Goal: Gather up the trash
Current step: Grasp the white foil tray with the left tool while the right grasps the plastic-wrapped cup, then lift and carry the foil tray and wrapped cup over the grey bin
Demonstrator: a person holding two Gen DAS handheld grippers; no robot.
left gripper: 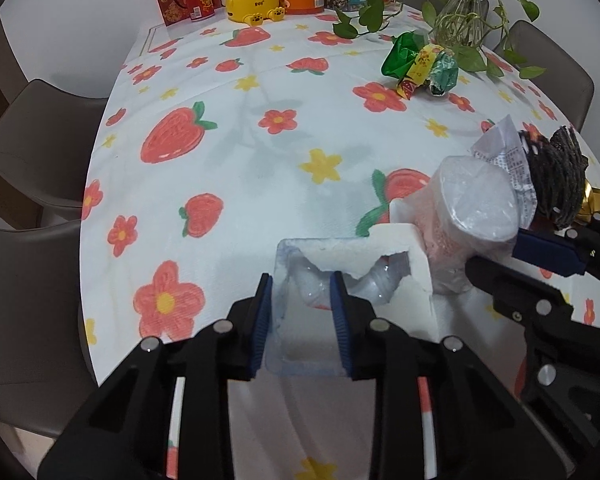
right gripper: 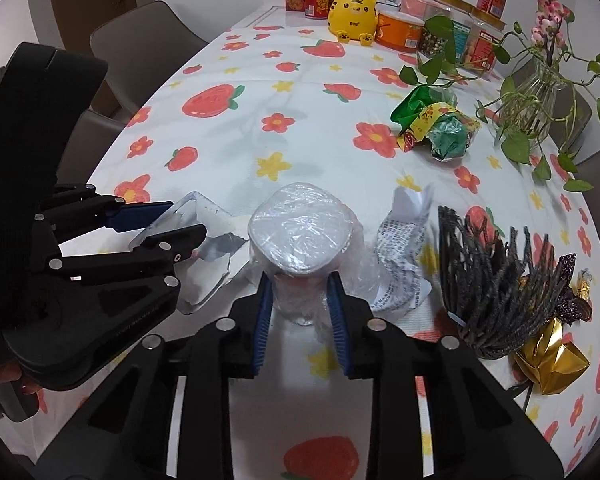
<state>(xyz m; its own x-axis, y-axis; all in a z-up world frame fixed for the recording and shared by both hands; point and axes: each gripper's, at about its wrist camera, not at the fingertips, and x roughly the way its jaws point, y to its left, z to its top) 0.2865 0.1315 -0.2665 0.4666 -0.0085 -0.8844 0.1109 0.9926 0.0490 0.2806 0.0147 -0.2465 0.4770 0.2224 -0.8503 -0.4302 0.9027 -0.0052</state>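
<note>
A clear plastic blister tray [left gripper: 288, 344] with torn white paper backing lies at the table's near edge. My left gripper [left gripper: 300, 284] is shut on its left part, one blue pad outside the wall and one inside. In the right wrist view the left gripper [right gripper: 186, 220] holds the tray [right gripper: 204, 276] from the left. Just right of the tray is a pale plastic cup wrapped in crumpled clear film [right gripper: 300, 232]. My right gripper [right gripper: 300, 284] is shut on the cup's lower part. The left wrist view shows the cup [left gripper: 472, 208] and the right gripper [left gripper: 494, 254] at the right.
Other trash lies around: green and yellow wrappers [right gripper: 436, 124], a printed paper scrap [right gripper: 400, 248], a dark fibre bundle [right gripper: 488, 280] and gold foil [right gripper: 552, 364]. A glass vase of vines [right gripper: 548, 92], a yellow tiger toy [right gripper: 354, 12] and tins stand at the back. Grey chairs [left gripper: 40, 136] ring the table.
</note>
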